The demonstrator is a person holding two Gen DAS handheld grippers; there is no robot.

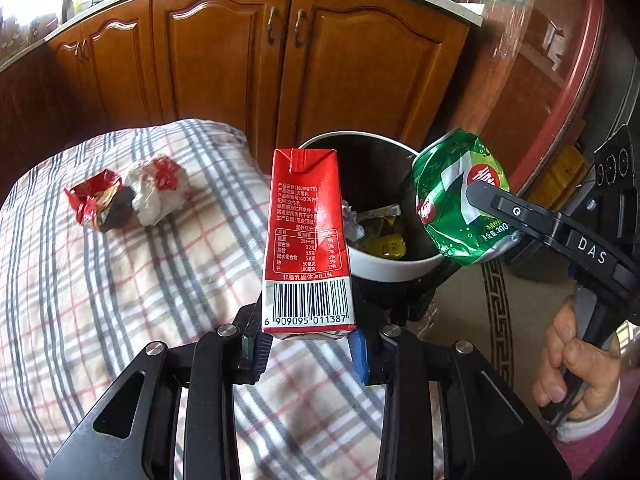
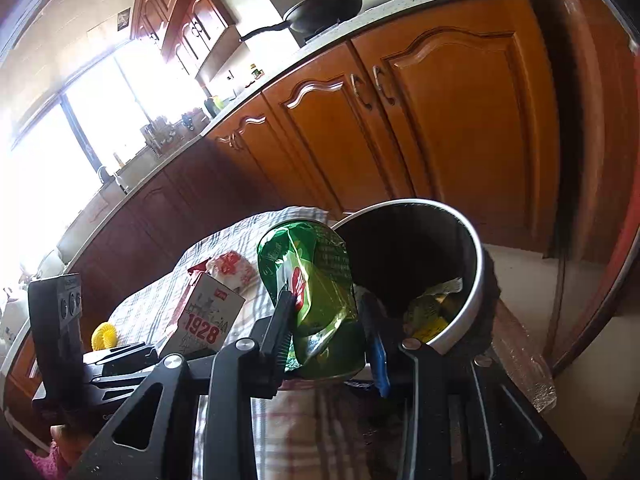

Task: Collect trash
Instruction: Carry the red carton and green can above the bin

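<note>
Now | left gripper [image 1: 308,344] pinches milk carton [image 1: 307,236] | right gripper [image 2: 328,344] pinches green can [image 2: 316,288] beside bin [image 1: 384,270]

home kitchen | wooden cabinets [image 1: 224,60] | wok [image 2: 324,10] on countertop [image 2: 400,0]

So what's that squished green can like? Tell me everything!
The green can is crushed and dented, shiny metal with a white 7 and a red round logo. The right gripper pinches it between both fingers, lifted in the air and tilted. It hangs right beside the rim of the trash bin, not yet inside. Nothing else touches it.
</note>
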